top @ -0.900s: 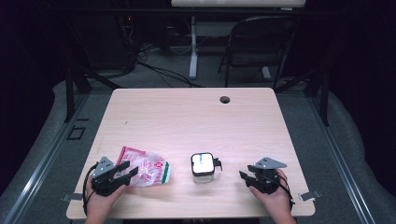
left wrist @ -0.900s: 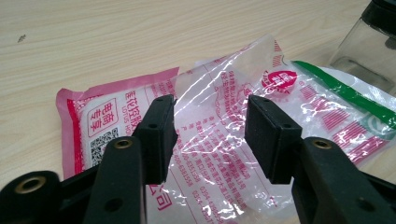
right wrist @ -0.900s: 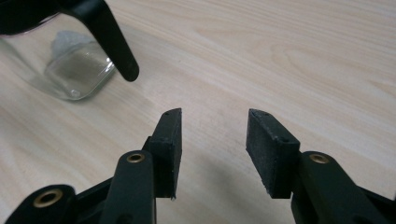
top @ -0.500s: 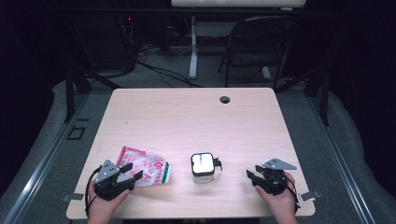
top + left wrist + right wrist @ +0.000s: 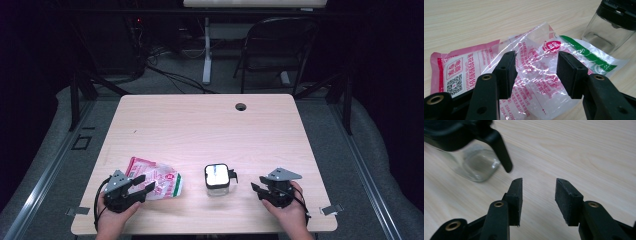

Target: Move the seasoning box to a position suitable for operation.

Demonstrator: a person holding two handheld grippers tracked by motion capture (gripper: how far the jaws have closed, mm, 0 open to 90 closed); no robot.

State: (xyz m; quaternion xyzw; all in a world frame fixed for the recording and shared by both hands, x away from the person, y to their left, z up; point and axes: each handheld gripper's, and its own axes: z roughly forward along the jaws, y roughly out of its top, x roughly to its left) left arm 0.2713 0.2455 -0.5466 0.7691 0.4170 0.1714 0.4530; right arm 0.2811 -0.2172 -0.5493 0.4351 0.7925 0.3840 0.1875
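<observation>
A crumpled clear plastic bag point(image 5: 159, 178) with red, pink and green print lies flat at the table's front left. My left gripper point(image 5: 141, 184) stands open at its near edge. In the left gripper view the bag point(image 5: 531, 47) spreads under and between the jaws of the left gripper point(image 5: 536, 72), and the pads do not press on it. A small clear glass jar point(image 5: 216, 179) with a black lid stands upright at front centre. My right gripper point(image 5: 256, 190) rests open to the jar's right, a short gap away. In the right gripper view the jar point(image 5: 474, 165) stands beyond the empty right gripper point(image 5: 537, 197), to its upper left.
The light wooden table point(image 5: 200, 130) has a round cable hole point(image 5: 241, 106) near its far edge. A dark folding chair point(image 5: 280, 50) and a white post stand behind the table. Metal brackets stick out at the table's front corners.
Both hands have shifted only slightly near the front edge. The bag and the jar have stayed where they were.
</observation>
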